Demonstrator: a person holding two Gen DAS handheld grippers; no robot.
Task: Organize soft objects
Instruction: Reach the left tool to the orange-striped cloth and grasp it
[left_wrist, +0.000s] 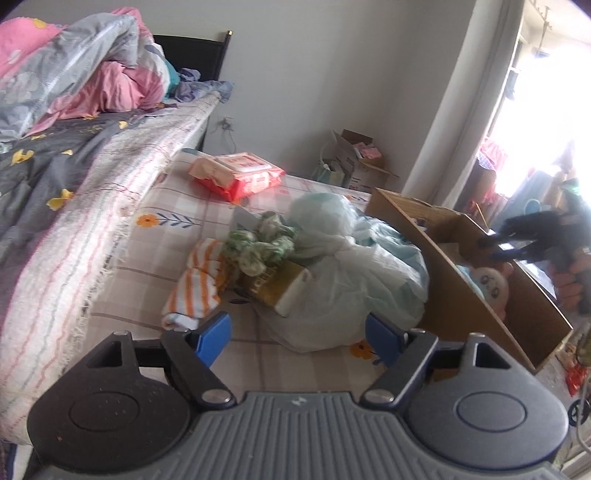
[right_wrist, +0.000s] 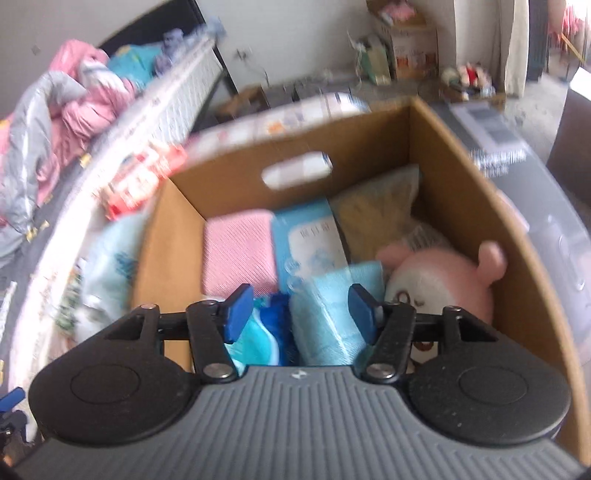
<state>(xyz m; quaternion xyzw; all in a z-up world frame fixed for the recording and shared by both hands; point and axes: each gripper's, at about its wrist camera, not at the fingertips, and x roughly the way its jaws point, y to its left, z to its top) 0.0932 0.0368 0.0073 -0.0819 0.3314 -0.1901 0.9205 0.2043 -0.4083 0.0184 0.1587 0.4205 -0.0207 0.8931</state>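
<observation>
Soft objects sit in two places: a loose heap on the bed (left_wrist: 177, 236) and a batch already inside the cardboard box (right_wrist: 461, 192) beside it. In the box lie a pink plush (right_wrist: 436, 280), a pink cloth (right_wrist: 240, 251) and a light blue towel (right_wrist: 332, 314). On the bed wait a pale plastic bag (left_wrist: 343, 280), a striped cloth (left_wrist: 195, 288) and a green bundle (left_wrist: 262, 243). Right claw (right_wrist: 301, 314) hangs open and empty over the box, seemingly after a drop. Left claw (left_wrist: 297, 339) gapes wide before the bag, holding nothing; closing on it looks like the next move.
</observation>
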